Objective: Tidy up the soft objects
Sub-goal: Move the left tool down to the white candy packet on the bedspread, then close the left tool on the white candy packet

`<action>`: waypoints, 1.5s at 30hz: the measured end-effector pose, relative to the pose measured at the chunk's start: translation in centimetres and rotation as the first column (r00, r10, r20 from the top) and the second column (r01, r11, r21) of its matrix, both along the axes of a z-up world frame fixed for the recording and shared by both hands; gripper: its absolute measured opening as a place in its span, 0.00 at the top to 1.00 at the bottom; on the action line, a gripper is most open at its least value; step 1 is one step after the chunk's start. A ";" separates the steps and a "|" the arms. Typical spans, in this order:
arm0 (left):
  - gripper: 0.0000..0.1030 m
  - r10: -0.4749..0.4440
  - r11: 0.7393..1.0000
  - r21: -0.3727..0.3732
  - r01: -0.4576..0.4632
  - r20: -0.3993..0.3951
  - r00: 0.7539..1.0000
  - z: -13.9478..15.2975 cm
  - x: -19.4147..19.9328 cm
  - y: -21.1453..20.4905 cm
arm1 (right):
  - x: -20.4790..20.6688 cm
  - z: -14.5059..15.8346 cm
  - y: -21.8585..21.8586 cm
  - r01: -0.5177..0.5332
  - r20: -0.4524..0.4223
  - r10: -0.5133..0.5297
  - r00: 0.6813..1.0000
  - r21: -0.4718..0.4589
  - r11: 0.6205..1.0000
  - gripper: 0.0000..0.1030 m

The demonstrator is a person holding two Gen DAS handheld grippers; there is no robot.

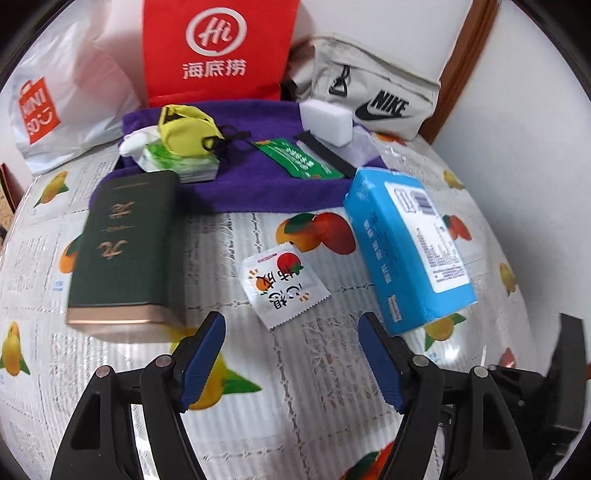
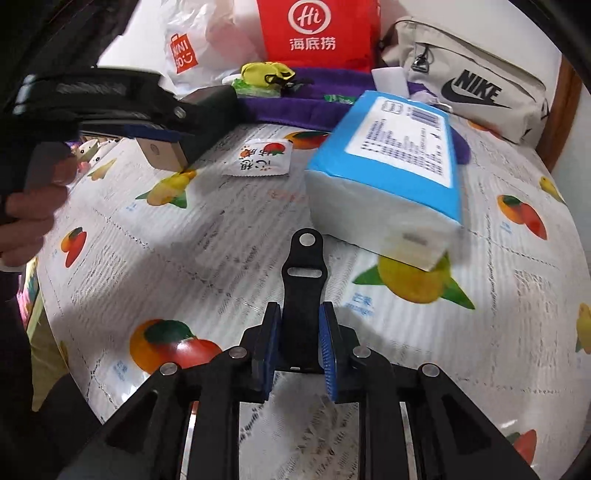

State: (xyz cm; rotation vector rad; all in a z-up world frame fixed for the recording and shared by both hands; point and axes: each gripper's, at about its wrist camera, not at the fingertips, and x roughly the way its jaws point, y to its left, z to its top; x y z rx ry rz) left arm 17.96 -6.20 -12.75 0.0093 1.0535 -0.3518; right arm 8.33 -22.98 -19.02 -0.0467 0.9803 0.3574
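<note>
Behind, a red "Hi" bag (image 1: 218,48), Miniso bag (image 1: 40,110) and Nike pouch (image 1: 373,99); left gripper (image 1: 291,354) gapes empty, right gripper (image 2: 297,332) nearly together, gripping nothing.

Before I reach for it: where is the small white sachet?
In the left wrist view the sachet lies flat on the tablecloth, between the green tin and the blue tissue pack.

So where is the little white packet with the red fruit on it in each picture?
Left wrist view: the little packet lies low in the middle, between the dark green box and the blue tissue pack.
Right wrist view: the packet sits upper middle, left of the tissue pack.
Shared landmark: the red bag at the back.
</note>
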 end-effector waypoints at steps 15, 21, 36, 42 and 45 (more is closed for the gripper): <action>0.29 0.023 0.986 0.168 -0.016 -0.038 0.999 -4.1 3.8 -4.1 | 0.1 -0.2 -0.4 -0.048 0.061 0.050 0.997 -0.035 0.998 0.79; 0.29 0.046 0.981 0.190 -0.039 -0.030 0.998 -4.7 4.8 -4.4 | 0.0 -0.2 -1.7 -0.052 0.065 0.055 0.996 -0.059 0.997 0.79; 0.52 0.014 0.986 0.165 -0.022 0.048 0.999 -4.5 4.8 -4.8 | 0.2 -0.5 -1.4 0.016 0.118 -0.007 0.993 -0.075 0.997 0.76; 0.83 -0.006 0.992 0.123 -0.001 0.055 0.998 -4.2 3.6 -3.9 | -0.3 -0.3 -1.3 0.032 0.118 -0.023 0.993 -0.071 0.997 0.77; 0.87 -0.016 0.995 0.096 0.013 0.038 0.999 -4.2 3.0 -3.7 | -0.6 -0.2 -1.4 0.042 0.110 -0.035 0.993 -0.066 0.997 0.77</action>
